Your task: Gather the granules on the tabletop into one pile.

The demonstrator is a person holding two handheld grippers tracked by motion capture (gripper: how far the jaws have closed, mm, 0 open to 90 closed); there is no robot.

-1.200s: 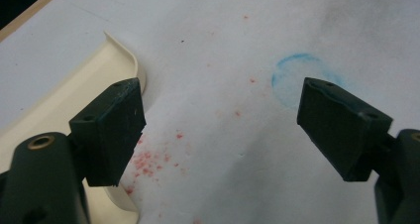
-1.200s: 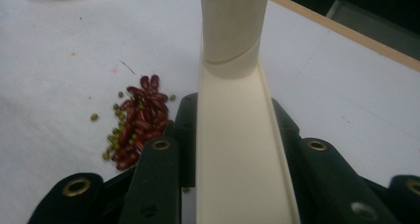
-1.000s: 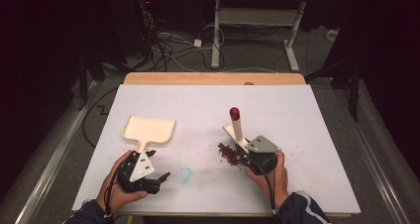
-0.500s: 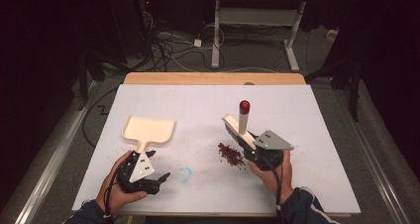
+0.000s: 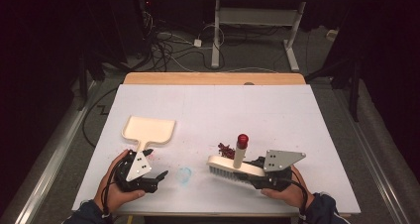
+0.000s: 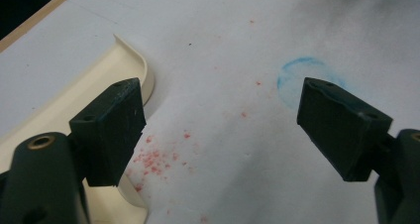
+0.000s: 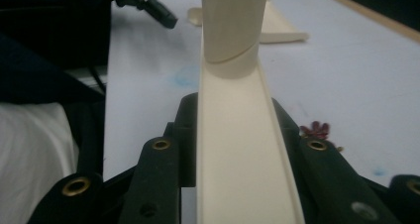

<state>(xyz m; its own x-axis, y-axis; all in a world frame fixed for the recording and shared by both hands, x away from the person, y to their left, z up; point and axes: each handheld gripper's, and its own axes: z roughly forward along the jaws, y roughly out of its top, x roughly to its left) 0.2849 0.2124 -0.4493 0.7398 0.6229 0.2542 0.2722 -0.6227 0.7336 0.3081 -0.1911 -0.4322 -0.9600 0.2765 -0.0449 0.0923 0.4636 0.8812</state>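
Note:
A cream dustpan [image 5: 148, 129] lies flat on the white table at the left, its handle pointing toward the near edge. My left gripper [image 5: 156, 163] is open just short of that handle, with the dustpan's rim [image 6: 74, 100] beside its left jaw and nothing between the jaws. A cream brush [image 5: 233, 165] with a red-tipped handle [image 5: 242, 140] stands bristles-down just on the near side of a small pile of dark red bits [image 5: 226, 148]. My right gripper [image 5: 256, 170] is shut on the brush's back [image 7: 242, 159], at the end away from the handle [image 7: 233, 26].
Fine red crumbs [image 6: 153, 159] are scattered by the dustpan's handle. A faint blue ring [image 5: 184, 174] marks the table [image 5: 213, 105] between the two hands. The table's wooden far edge [image 5: 213, 78] borders a dark floor with cables and desk legs.
My right gripper has carried the brush from beside the red pile toward the near edge and turned it, so it now sits in front of the pile. The left gripper stayed put.

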